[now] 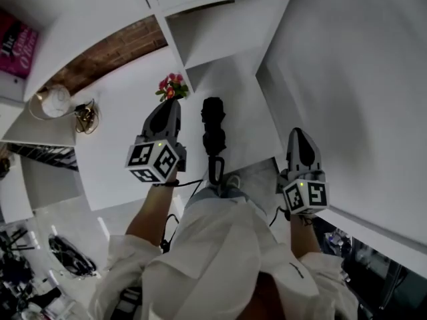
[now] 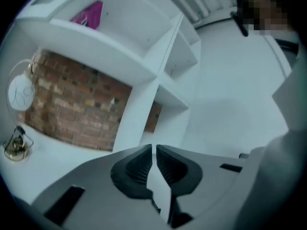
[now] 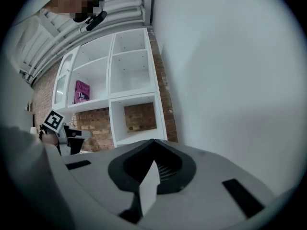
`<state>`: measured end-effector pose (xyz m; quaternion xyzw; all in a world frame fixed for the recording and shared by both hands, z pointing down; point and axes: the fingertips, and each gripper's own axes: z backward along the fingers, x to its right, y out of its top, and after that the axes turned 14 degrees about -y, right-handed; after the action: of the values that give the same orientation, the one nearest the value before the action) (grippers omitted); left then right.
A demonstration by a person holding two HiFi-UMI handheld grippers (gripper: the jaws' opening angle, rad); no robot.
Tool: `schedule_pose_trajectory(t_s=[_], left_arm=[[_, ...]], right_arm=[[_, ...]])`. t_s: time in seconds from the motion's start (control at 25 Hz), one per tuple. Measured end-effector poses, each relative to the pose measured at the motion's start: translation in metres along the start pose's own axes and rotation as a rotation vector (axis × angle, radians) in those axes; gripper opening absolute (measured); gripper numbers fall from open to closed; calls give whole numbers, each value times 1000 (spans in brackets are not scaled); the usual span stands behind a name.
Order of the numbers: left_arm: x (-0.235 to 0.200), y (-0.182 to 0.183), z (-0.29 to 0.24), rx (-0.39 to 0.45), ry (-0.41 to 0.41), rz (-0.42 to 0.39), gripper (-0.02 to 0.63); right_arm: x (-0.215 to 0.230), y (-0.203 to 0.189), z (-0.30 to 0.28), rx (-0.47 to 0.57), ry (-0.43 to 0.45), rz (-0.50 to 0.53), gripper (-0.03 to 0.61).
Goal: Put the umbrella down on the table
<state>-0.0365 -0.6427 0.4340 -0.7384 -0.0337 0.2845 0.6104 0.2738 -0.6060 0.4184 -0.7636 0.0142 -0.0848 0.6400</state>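
A black folded umbrella [image 1: 213, 133] lies on the white table [image 1: 120, 159], its wrist strap toward the near edge. Neither gripper touches it. My left gripper [image 1: 167, 107] is raised just left of the umbrella; in the left gripper view its jaws [image 2: 153, 150] meet with nothing between them. Over at the umbrella's right, my right gripper [image 1: 298, 134] is also lifted. In the right gripper view its tips [image 3: 152, 142] are closed together and empty. Neither gripper view shows the umbrella.
A white shelf unit [image 1: 200, 19] with a brick back stands behind the table, holding a pink book [image 1: 17, 45]. On the table's far side are red flowers [image 1: 172, 87], a white round pot [image 1: 55, 102] and a gold ornament [image 1: 87, 119]. A white wall [image 1: 360, 99] runs along the right.
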Motion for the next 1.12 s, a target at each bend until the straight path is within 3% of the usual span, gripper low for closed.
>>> schedule_pose_trajectory(t_s=[0.12, 0.24, 0.48, 0.72, 1.12], left_arm=[[16, 68, 30, 213, -20, -128, 49], [32, 118, 59, 371, -64, -188, 49], [58, 182, 104, 549, -172, -290, 51], [76, 193, 125, 555, -172, -405, 49], [78, 191, 119, 536, -199, -384, 49]], right_arm=[[8, 27, 6, 60, -29, -1, 18], [16, 53, 17, 116, -55, -4, 18], [32, 111, 43, 259, -100, 24, 18], [53, 139, 64, 345, -155, 34, 18], [70, 138, 71, 349, -205, 33, 18]])
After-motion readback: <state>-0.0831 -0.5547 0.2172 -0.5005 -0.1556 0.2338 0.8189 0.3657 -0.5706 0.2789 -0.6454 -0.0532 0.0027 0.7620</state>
